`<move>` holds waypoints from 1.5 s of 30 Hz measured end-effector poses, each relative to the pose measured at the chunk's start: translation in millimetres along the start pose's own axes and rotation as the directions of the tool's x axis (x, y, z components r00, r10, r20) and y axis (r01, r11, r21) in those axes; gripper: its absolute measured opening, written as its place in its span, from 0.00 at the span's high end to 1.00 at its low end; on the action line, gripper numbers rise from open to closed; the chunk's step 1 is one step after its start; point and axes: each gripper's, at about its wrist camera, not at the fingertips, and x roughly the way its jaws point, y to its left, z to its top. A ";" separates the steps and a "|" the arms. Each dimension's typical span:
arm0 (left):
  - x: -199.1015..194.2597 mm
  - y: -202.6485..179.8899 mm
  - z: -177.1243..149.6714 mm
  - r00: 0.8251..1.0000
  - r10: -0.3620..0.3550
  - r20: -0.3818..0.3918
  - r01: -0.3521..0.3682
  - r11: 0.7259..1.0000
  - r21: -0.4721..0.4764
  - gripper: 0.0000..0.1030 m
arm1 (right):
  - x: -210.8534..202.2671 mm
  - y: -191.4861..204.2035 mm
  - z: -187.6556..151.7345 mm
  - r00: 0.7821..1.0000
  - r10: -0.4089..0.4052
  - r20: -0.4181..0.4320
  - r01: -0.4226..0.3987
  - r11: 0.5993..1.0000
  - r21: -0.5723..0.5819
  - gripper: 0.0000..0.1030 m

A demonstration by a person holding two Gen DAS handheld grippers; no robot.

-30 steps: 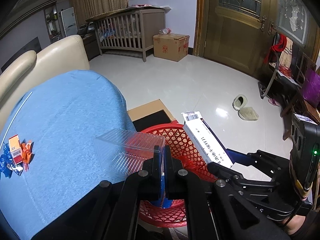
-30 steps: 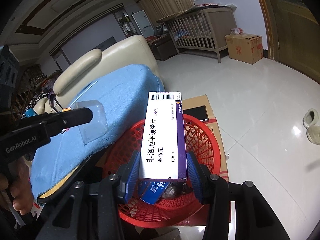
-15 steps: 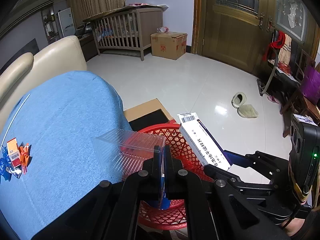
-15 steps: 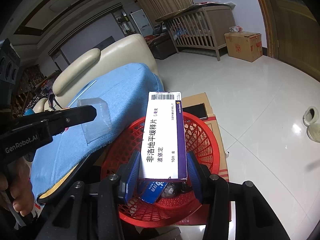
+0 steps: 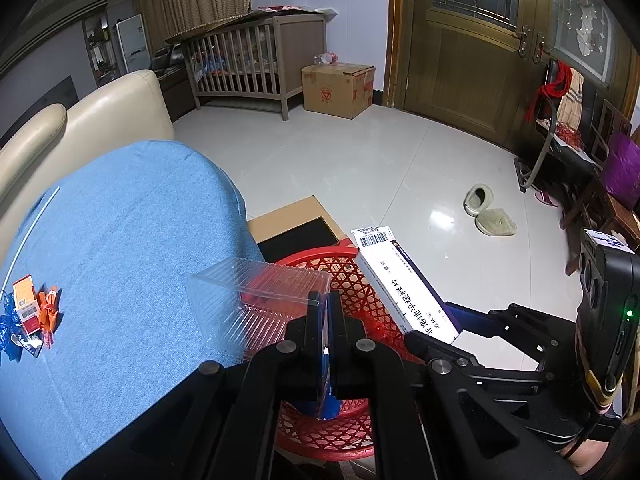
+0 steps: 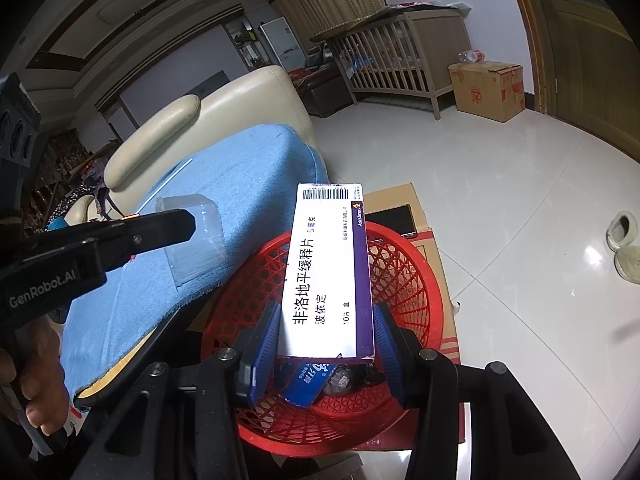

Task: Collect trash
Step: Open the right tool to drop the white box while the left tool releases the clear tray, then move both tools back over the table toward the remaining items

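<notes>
My left gripper (image 5: 329, 312) is shut on a clear plastic clamshell box (image 5: 256, 300), held at the blue table's edge beside the red basket (image 5: 352, 280). It also shows in the right wrist view (image 6: 192, 240). My right gripper (image 6: 326, 336) is shut on a white and purple medicine box (image 6: 328, 272), held over the red mesh basket (image 6: 408, 280). The medicine box also shows in the left wrist view (image 5: 404, 284). A blue packet (image 6: 308, 380) lies in the basket.
Small orange and blue wrappers (image 5: 32, 312) lie at the left of the blue-covered table (image 5: 120, 260). The basket stands on a flat cardboard box (image 6: 400, 200) with a dark tablet (image 6: 394, 218). Slippers (image 5: 490, 216) lie on the tiled floor.
Both grippers have shifted slightly with their loads; the medicine box sits a little lower over the basket. Both grips are unchanged.
</notes>
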 end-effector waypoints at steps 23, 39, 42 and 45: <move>6.5 -4.8 -2.7 1.000 -0.006 -0.014 0.006 1.000 0.005 0.98 | -20.8 -20.0 11.1 0.995 -0.053 0.087 0.045 0.995 0.093 0.32; 11.8 -1.3 -1.5 0.997 0.074 -0.007 -0.074 0.997 0.000 0.20 | -29.9 -25.0 16.3 0.990 -0.055 0.126 0.040 0.993 0.113 0.32; 6.4 0.5 -1.5 0.998 0.070 0.003 -0.070 0.998 0.007 0.20 | -29.7 -23.6 17.2 0.990 -0.054 0.128 0.040 0.993 0.113 0.32; 0.2 6.7 -3.6 0.996 0.090 0.020 -0.090 0.996 -0.003 0.20 | -29.4 -19.0 18.7 0.991 -0.049 0.127 0.036 0.994 0.105 0.32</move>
